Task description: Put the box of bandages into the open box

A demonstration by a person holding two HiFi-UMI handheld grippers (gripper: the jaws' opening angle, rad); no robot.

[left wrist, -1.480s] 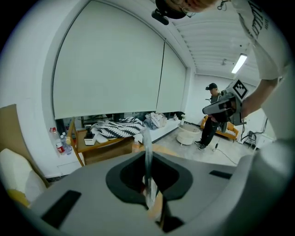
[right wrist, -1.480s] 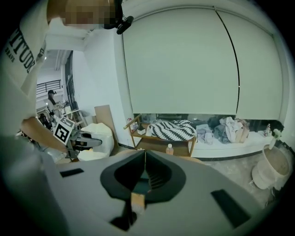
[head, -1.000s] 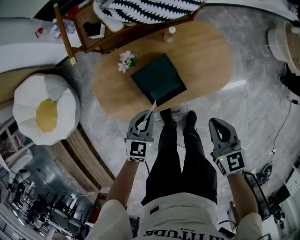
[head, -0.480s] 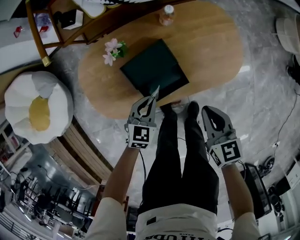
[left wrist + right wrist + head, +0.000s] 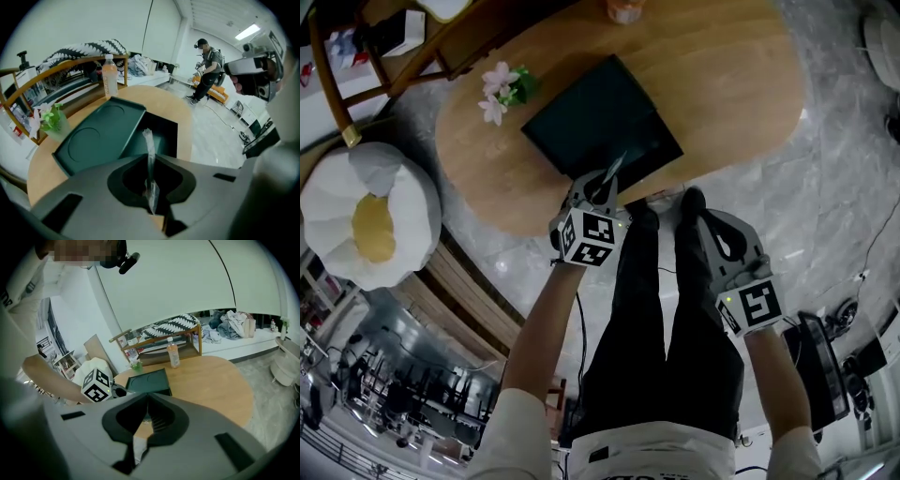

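Oval wooden table (image 5: 741, 89) carries open dark-green box (image 5: 592, 129), flower pot (image 5: 508, 86), orange drink bottle (image 5: 109, 77).

We are looking at a living-room set staged inside a bright white hall. An oval wooden bench (image 5: 731, 84) is standing on marble floor (image 5: 834, 187). Beside the bench a fried-egg cushion (image 5: 370, 220) is lying; behind it a wooden rack (image 5: 159, 345) is carrying a striped throw (image 5: 171, 325); beyond it another person (image 5: 206, 70) is standing.

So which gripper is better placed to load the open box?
Left. The left gripper is shut on a thin packet right at the near edge of the open box; the right gripper is shut, empty, further back over the person's legs.
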